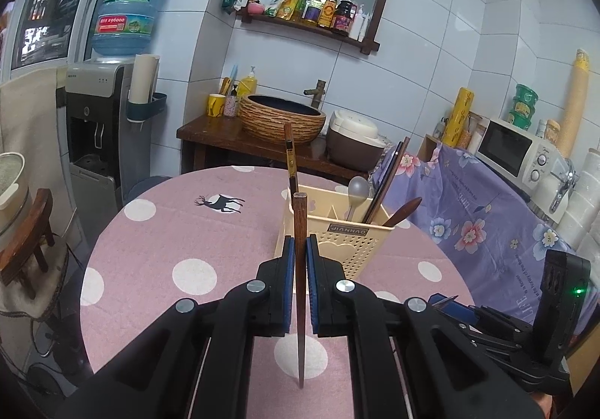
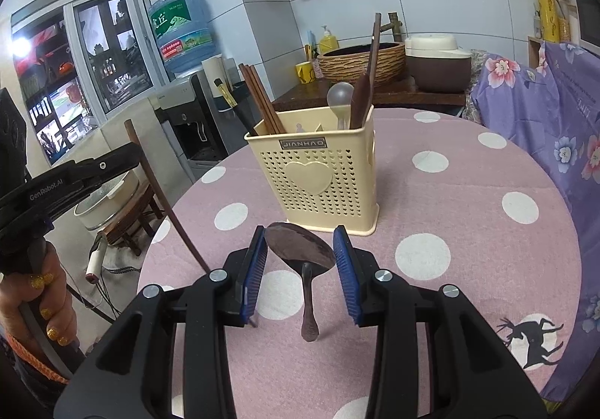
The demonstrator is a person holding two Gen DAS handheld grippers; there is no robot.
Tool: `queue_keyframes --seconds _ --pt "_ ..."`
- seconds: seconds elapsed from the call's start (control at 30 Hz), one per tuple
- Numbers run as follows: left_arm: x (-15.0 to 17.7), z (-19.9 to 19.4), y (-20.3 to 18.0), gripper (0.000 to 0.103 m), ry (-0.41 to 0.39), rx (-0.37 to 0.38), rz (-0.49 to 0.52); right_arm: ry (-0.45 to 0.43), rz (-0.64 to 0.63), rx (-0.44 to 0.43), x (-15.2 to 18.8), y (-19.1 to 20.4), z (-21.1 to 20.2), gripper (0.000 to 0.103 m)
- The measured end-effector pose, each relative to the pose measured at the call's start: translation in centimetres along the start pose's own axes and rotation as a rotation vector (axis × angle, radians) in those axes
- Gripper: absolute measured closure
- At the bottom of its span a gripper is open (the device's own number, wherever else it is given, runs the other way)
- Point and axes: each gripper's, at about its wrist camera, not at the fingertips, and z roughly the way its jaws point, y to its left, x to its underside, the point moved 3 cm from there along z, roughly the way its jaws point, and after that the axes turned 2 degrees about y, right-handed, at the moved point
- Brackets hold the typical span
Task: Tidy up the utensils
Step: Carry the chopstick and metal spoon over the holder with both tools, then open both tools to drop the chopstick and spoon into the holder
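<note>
Left tool (image 1: 300, 250): clamped on wooden chopstick (image 1: 300, 269), frame centre. Right tool (image 2: 300, 250): gripping metal spoon (image 2: 300, 244) by its bowl. Cream utensil basket (image 2: 311, 171) behind, on tabletop (image 2: 468, 250).

The left gripper (image 1: 300, 250) points toward twelve o'clock, tilted down, jaws clamped on an upright chopstick (image 1: 300, 269). The right gripper (image 2: 300, 250) also tilts down, pads pressing a metal spoon (image 2: 302, 248) by its bowl. A hand (image 2: 45, 302) grips the left handle at eight o'clock.
</note>
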Motion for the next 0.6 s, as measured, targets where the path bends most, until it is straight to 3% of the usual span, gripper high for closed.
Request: queue_keyframes --seconds 0.13,0.43,0.6 --pt "-2.3 -0.5 -0.8 0.095 -0.023 0.028 0.016 -0.042 -0.033 -0.009 -2.9 0.9 -0.8 0.066" --pt "-13.7 -1.7 -4.3 0.095 -0.182 0.037 0.043 -0.231 -0.097 0.057 -15.5 3.1 -2.8 0.066" --pt "-15.9 0.7 -5.0 0.095 -0.236 -0.020 0.043 -0.220 -0.105 0.109 -17.7 2.8 0.5 0.066"
